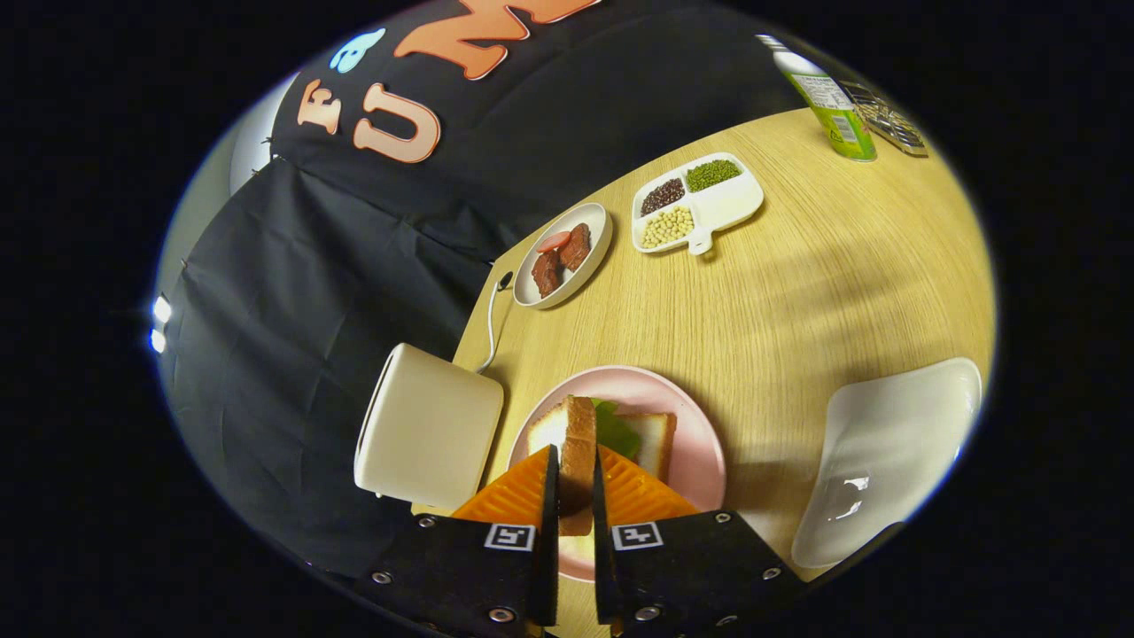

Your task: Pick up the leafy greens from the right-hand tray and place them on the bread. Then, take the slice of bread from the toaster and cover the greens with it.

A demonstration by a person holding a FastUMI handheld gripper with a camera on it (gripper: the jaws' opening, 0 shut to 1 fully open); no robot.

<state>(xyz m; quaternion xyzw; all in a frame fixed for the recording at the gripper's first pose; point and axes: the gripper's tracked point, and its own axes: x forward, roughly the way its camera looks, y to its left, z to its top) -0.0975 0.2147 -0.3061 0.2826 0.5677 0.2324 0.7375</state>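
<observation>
Gripper view, gripper [574, 470] clamping one bread slice [578, 439], one pink plate [700, 443], one toaster [430, 427]

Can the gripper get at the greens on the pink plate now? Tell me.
Probably not: the gripper is shut on a bread slice held on edge just over the greens, so it is occupied.

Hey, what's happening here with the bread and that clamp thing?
A hand-held gripper is clamped on a slice of bread, held on edge over a pink plate. On that plate lies another slice with leafy greens on it. The toaster stands beside the plate, and the white tray sits opposite.
</observation>
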